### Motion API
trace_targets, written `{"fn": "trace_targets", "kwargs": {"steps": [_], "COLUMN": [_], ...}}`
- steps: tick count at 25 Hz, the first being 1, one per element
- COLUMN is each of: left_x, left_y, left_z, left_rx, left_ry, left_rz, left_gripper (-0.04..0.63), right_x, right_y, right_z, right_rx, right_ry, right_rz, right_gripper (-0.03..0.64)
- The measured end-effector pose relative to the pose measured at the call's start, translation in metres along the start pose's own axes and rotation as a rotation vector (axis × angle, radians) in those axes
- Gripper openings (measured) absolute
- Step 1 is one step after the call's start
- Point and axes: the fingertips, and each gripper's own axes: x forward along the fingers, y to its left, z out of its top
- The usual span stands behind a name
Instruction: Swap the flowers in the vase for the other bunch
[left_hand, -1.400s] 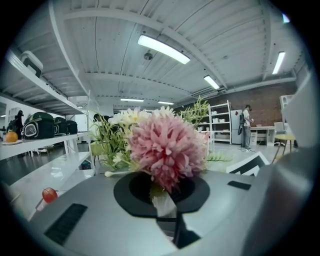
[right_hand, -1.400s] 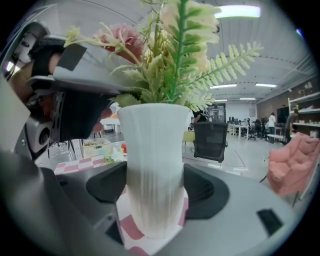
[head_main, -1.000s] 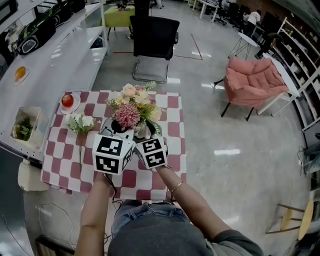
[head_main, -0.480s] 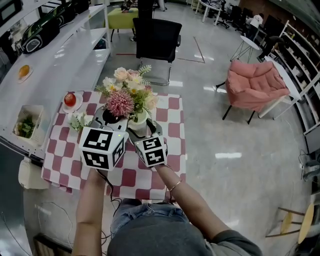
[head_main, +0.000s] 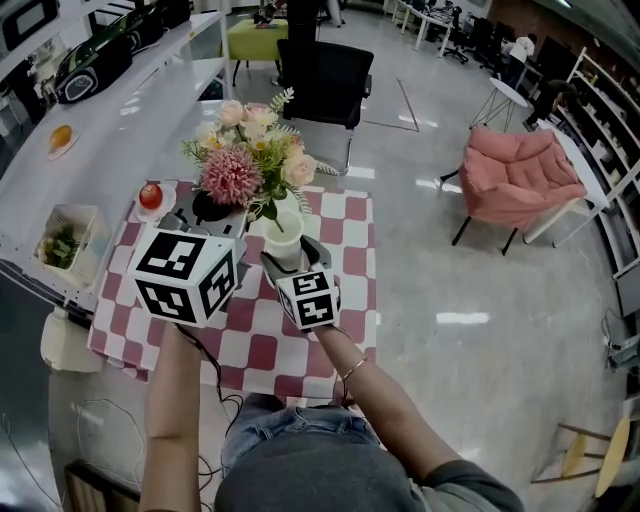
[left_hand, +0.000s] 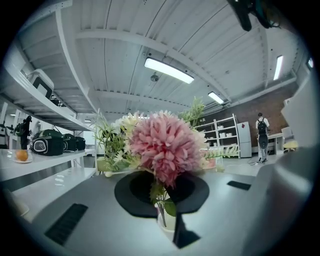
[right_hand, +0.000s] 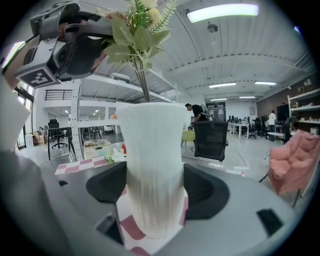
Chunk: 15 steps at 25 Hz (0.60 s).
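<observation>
- Left gripper jaws pinch the bouquet by its stems, likely to draw it clear of the vase
- Right gripper jaws clamp the vase, steadying it mid-desk

right tongs: clasping white vase on checked tabletop | left tongs: gripping pink-and-cream bunch of flowers by the stems, just above the vase | apple: on a plate, far left corner
</observation>
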Motion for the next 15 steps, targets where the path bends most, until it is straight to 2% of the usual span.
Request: {"fn": "trace_targets", "kwargs": {"steps": [9, 15], "left_x": [-0.024, -0.05], "left_y": [0.021, 0.043], "left_z": [0.036, 0.054], "left_rx": [-0.01, -0.073], "left_ry": [-0.086, -0.141], "left_rz": [0.037, 0.041], "left_gripper": [0.037, 0.037], "right_x": [0.0, -0.003], "right_y": [-0.002, -0.001], "right_z": [0.0, 0.0], "right_rx": [-0.003, 0.006], "right_ry": [-0.001, -0.013], "right_rz": [-0.007, -0.011], "right_gripper": [0.356, 0.356]}}
